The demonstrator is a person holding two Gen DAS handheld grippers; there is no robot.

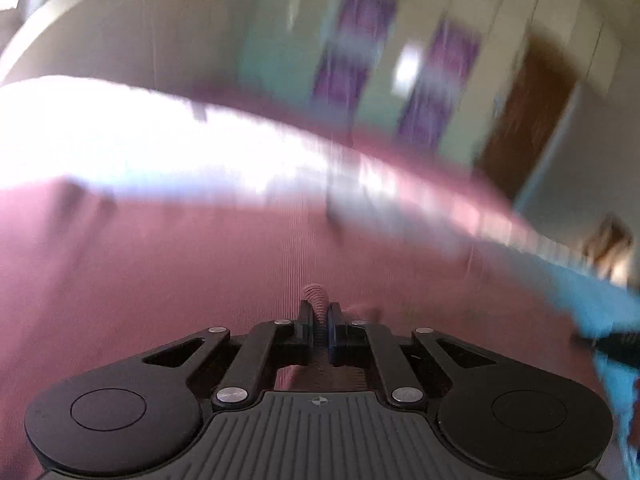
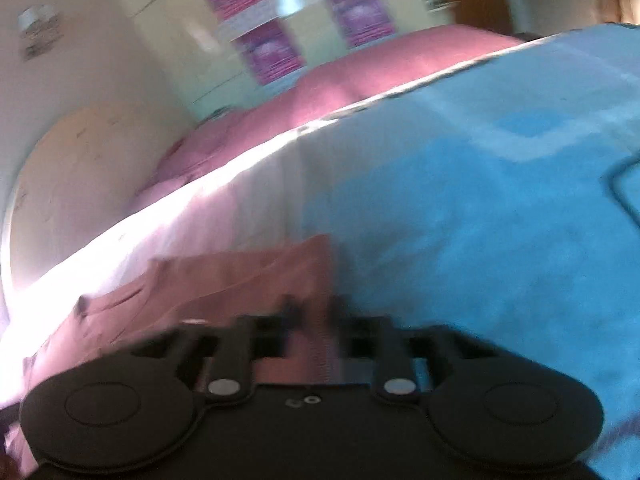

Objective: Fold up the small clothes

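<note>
Left tool point(image 1: 319, 316) is clenched on a pinch of the pink ribbed garment point(image 1: 160, 280); a small loop of the knit pokes up between its black fingers. Right tool point(image 2: 312, 316) has its jaws drawn almost together over the same pink cloth point(image 2: 240, 276), and it seems to be gripping an edge of it, though the blur in that view hides whether the pads really press on fabric.

Taking the blue bedspread point(image 2: 480, 220) as the landmark: the garment lies on top of it, on the side toward the sunlit strip. In the right wrist view the cloth's straight edge and one corner show against the blue, and the left wrist view is filled with pink, with only a sliver of the blue bedspread point(image 1: 592, 300) at the edge.

To fold well from here, I judge that both tools should carry their pinched edges over together at the same height, keeping the cloth lightly taut between them so that it lands flat with the edges matched, and let go only once the layer rests on the bed.

The garment is a fine, soft rib knit, thin and limp, and it will likely sag and stretch under uneven pull. The bedspread looks like smooth woven cotton with paler printed shapes.
</note>
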